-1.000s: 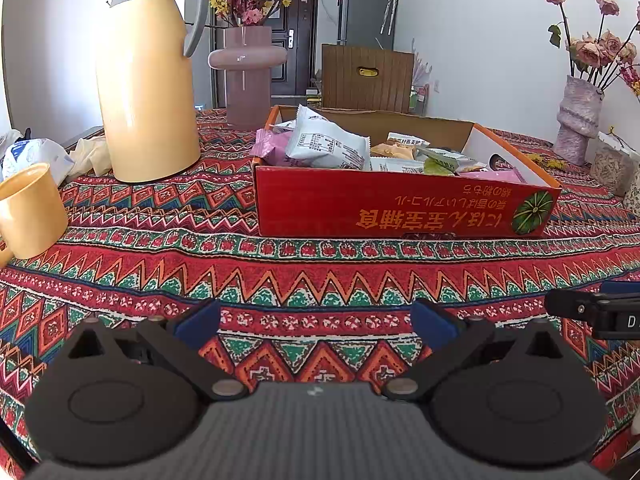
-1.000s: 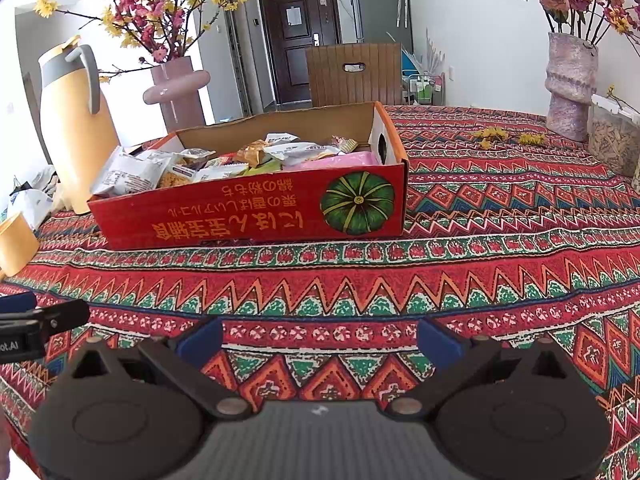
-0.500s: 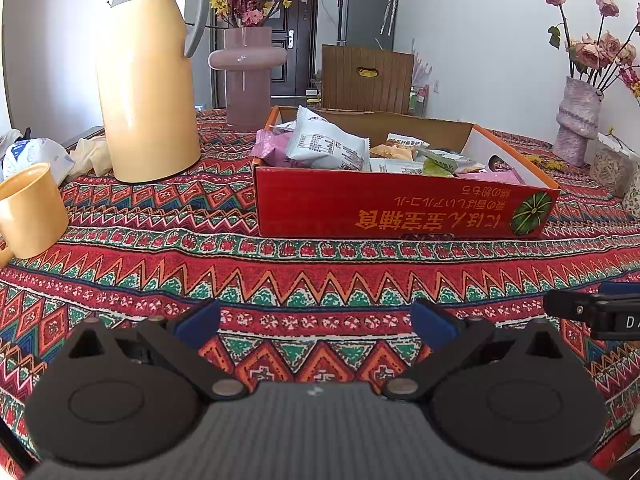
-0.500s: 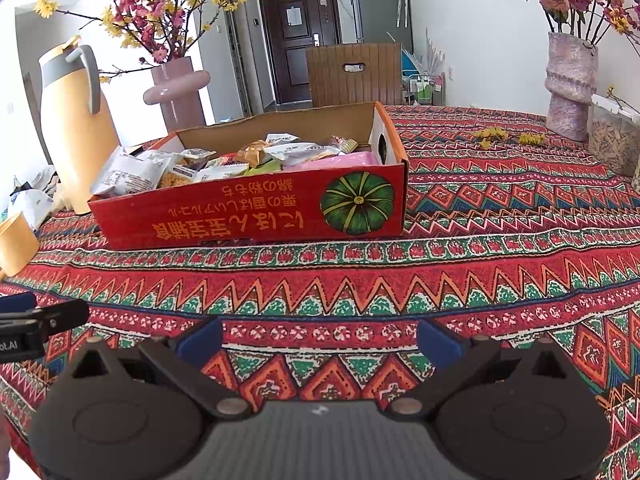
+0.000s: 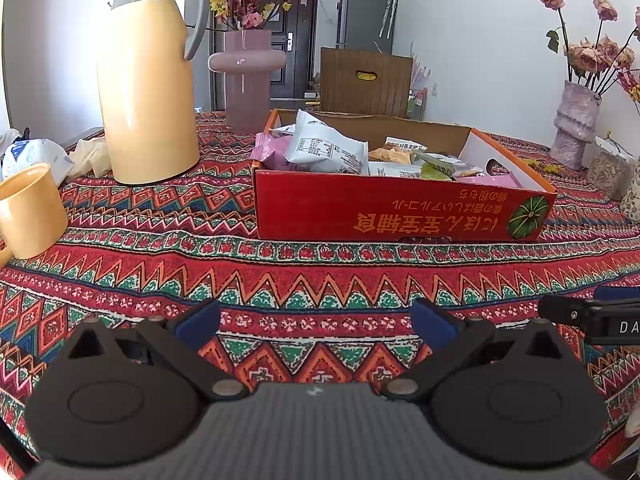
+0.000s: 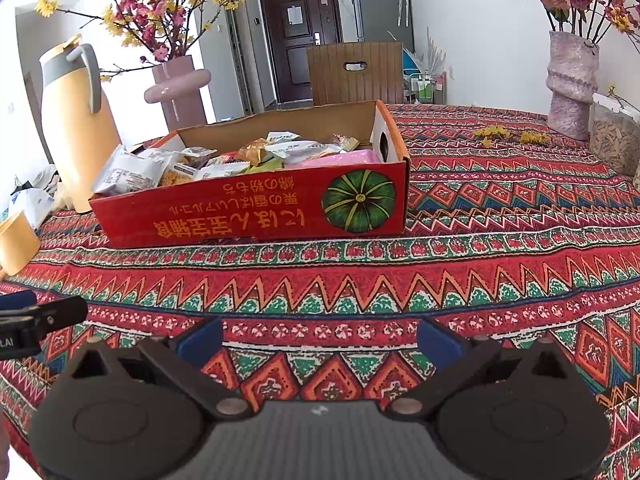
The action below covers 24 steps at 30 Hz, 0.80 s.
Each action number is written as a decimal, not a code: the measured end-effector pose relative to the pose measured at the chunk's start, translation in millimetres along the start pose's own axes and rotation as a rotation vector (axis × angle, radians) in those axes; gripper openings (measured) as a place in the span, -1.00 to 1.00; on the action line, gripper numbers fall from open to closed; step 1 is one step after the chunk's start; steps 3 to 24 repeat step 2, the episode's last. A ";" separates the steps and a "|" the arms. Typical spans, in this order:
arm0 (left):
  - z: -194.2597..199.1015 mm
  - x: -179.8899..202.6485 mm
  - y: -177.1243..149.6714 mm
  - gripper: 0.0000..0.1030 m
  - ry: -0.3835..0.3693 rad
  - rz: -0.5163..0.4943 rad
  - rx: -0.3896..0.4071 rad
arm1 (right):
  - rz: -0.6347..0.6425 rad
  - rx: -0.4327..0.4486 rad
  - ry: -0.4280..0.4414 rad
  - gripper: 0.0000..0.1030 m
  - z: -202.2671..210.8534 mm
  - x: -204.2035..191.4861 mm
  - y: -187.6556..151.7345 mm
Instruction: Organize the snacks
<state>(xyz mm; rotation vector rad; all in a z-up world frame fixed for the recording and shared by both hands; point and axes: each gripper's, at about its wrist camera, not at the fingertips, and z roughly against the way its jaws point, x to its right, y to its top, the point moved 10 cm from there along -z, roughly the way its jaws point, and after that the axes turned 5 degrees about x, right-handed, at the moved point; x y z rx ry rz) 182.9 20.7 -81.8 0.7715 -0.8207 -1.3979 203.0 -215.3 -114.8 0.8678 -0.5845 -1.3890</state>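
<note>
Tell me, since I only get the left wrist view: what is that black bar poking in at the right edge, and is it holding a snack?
Observer: That is one finger of the right gripper. Its own camera shows the jaws wide apart with nothing between them, above the tablecloth and short of the red box.
Operator: Flowers hide most of the door at the back for me. Is anything on it?
Observer: Yes, the right wrist view shows the whole dark door, and a white sheet sits on its upper panel.
</note>
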 end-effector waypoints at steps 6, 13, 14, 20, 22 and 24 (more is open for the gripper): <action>-1.1 -0.1 -0.4 1.00 0.000 0.004 -0.005 | -0.001 -0.002 0.000 1.00 -0.2 -0.1 -1.1; -1.1 -0.1 -0.4 1.00 0.000 0.004 -0.005 | -0.001 -0.002 0.000 1.00 -0.2 -0.1 -1.1; -1.1 -0.1 -0.4 1.00 0.000 0.004 -0.005 | -0.001 -0.002 0.000 1.00 -0.2 -0.1 -1.1; -1.1 -0.1 -0.4 1.00 0.000 0.004 -0.005 | -0.001 -0.002 0.000 1.00 -0.2 -0.1 -1.1; -1.1 -0.1 -0.4 1.00 0.000 0.004 -0.005 | -0.001 -0.002 0.000 1.00 -0.2 -0.1 -1.1; -1.1 -0.1 -0.4 1.00 0.000 0.004 -0.005 | -0.001 -0.002 0.000 1.00 -0.2 -0.1 -1.1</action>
